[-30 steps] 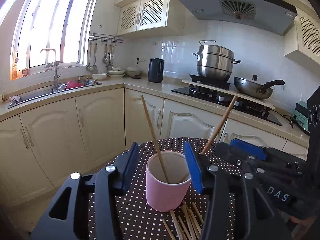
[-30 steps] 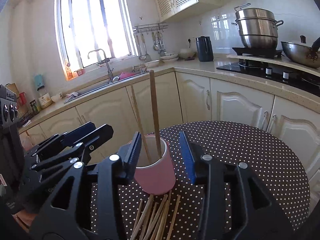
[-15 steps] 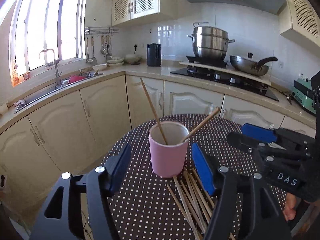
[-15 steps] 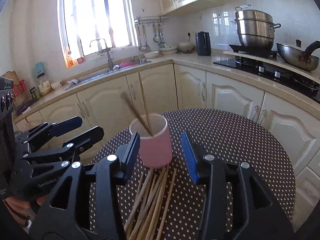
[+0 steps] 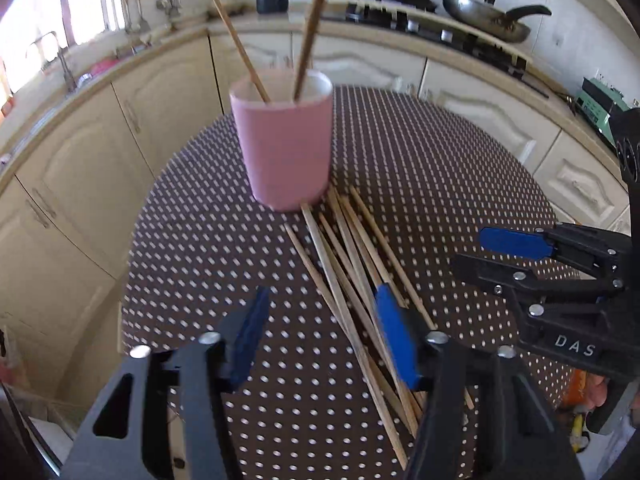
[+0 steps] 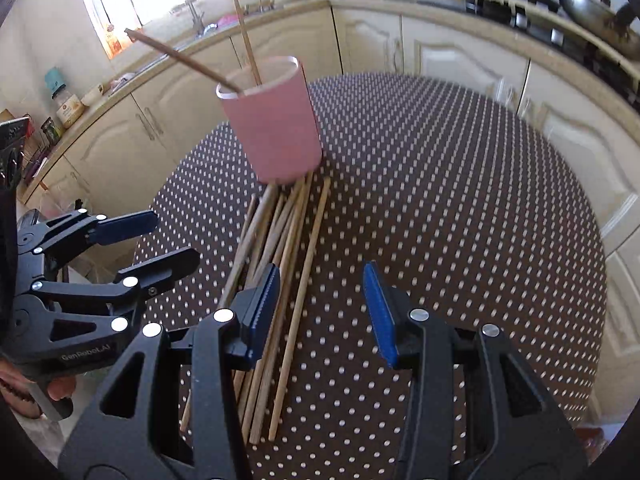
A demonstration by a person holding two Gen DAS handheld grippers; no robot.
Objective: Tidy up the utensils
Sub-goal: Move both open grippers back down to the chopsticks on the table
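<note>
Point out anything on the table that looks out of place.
A loose pile of chopsticks lies scattered on the dotted table against the pink cup, which holds only two. Both grippers, left and right, are open and empty.

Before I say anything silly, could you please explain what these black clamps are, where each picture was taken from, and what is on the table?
They are two hand-held grippers, one in each of a person's hands, each carrying a wide-angle camera that looks along its fingers. One picture is from the left gripper, with the right gripper at its side; the other is from the right gripper, showing the left gripper. On the dotted table stands a pink cup holding two chopsticks. A loose pile of chopsticks lies in front of it. Both grippers are open and hold nothing.
</note>
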